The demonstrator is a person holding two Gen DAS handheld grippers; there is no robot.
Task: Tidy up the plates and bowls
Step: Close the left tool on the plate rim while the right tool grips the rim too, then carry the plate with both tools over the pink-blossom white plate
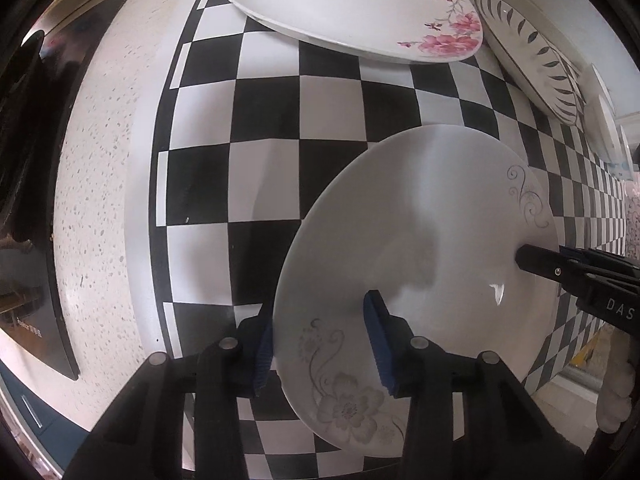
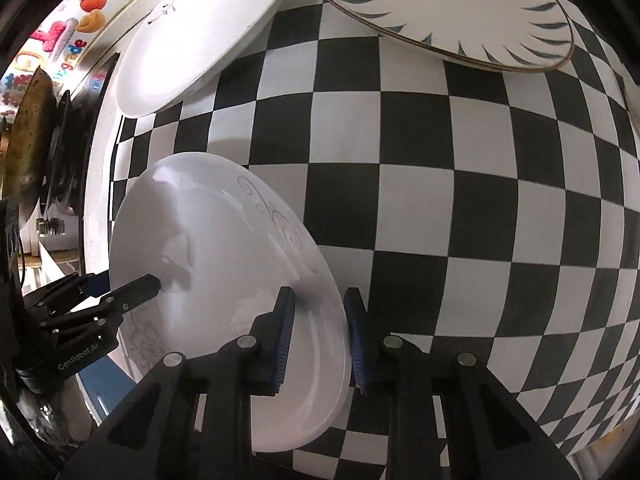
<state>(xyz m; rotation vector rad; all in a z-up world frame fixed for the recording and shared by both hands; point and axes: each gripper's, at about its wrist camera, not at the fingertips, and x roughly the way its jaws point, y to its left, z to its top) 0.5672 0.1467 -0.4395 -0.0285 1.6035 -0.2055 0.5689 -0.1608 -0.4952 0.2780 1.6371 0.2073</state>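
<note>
A white plate with a grey flower print (image 1: 424,240) is held tilted above the checkered cloth. My left gripper (image 1: 320,344) straddles its near rim, one blue pad on each face, with a visible gap. My right gripper (image 2: 318,332) straddles the opposite rim of the same plate (image 2: 216,248), also loosely. Each gripper shows in the other's view, the right one (image 1: 568,272) and the left one (image 2: 100,304). A pink-flowered plate (image 1: 340,4) and a plate with dark leaf marks (image 1: 532,56) lie further back; the leaf plate shows in the right wrist view too (image 2: 448,8).
The black-and-white checkered cloth (image 1: 272,116) covers a speckled white counter (image 1: 100,208). A dark stove top (image 1: 28,168) is at the left. Another white plate (image 2: 200,32) and a pan (image 2: 28,140) sit at the far left of the right wrist view.
</note>
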